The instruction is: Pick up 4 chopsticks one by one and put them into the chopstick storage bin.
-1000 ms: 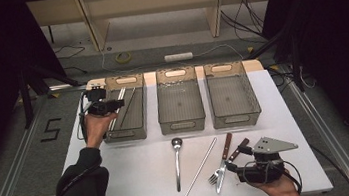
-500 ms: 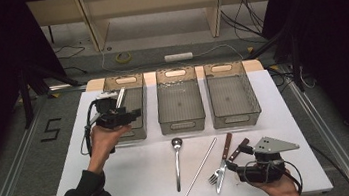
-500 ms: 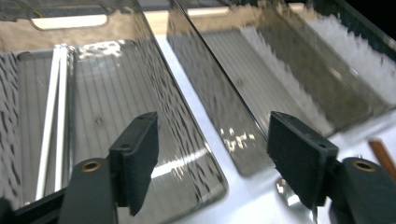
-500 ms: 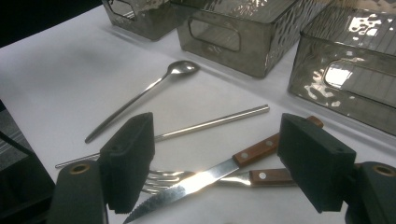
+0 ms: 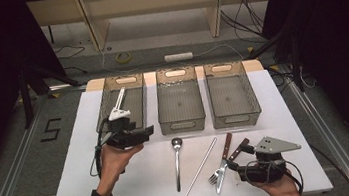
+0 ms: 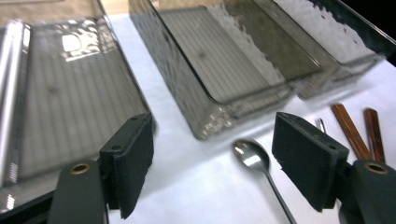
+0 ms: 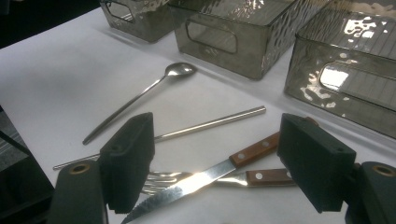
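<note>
The job looks like putting the cutlery into the three grey bins at the back of the white table (image 5: 79, 155). One long shiny stick (image 5: 120, 98) is lying in the left bin (image 5: 104, 104), so one piece seems put away. The middle bin (image 5: 181, 122) and the right bin (image 5: 235, 115) are sitting with nothing inside that I can see.

Four things are lying on the table in front of the bins. The spoon (image 5: 177, 160) is resting just in front of the middle bin, bowl end toward it. A thin metal straw (image 5: 199, 170) is lying slanted beside the spoon. The fork (image 5: 228, 164) and the knife (image 5: 222, 163) are lying crossed, touching each other, near the right hand.

The left claw (image 5: 139, 132) is hovering by the near end of the left bin, with its jaws spread wide and nothing between them. In the left gripper view, the spoon (image 6: 259, 168) is showing between the jaws but farther off.

The right claw (image 5: 235, 167) is sitting low over the fork and knife, jaws wide apart too, gripping nothing. In the right gripper view, the knife (image 7: 205, 179) is lying right between its jaws.

So I think the job is just getting going: one piece is in, four are waiting.
</note>
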The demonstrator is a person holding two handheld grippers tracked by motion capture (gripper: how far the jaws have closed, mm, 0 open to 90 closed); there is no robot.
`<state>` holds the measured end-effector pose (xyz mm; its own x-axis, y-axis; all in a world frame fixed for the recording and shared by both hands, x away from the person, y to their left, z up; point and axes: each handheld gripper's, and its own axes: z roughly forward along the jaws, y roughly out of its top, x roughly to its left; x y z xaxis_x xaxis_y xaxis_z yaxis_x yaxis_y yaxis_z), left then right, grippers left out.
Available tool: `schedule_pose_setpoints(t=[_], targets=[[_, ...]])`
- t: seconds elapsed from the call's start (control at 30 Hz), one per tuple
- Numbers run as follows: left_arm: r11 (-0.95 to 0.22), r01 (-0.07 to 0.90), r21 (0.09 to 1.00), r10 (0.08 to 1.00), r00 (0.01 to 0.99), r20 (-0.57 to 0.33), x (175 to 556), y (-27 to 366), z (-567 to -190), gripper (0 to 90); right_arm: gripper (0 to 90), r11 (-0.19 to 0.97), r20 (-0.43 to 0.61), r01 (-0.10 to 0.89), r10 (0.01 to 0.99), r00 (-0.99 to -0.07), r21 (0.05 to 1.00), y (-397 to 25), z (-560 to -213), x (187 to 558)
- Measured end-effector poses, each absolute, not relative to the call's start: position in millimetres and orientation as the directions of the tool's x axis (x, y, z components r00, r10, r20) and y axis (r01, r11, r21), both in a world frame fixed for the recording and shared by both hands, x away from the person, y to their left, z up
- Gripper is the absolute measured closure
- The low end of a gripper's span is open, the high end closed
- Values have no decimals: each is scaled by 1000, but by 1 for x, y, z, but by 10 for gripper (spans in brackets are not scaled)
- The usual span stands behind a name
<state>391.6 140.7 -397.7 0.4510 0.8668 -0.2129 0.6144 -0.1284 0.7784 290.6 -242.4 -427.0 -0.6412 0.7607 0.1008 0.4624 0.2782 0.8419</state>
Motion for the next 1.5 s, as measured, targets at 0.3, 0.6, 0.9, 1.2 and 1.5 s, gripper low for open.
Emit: schedule_pose_setpoints(t=[0.3,0.6,0.9,1.2,1.5], targets=[[-181,609,772,849,493,-189,367,121,-409,261,287,274,104,466,764,-636,841,-243,-427,291],[-202,600,774,839,514,-179,350,105,-415,257,286,273,102,462,764,-637,844,-244,-427,291],[-231,600,766,830,532,-166,340,94,-421,249,286,272,100,463,767,-634,843,-244,-427,291],[-259,594,761,812,561,-161,327,81,-425,231,286,275,98,465,768,-633,842,-243,-427,291],[-302,582,755,786,600,-148,318,64,-431,235,286,278,97,466,769,-632,840,-243,-427,291]])
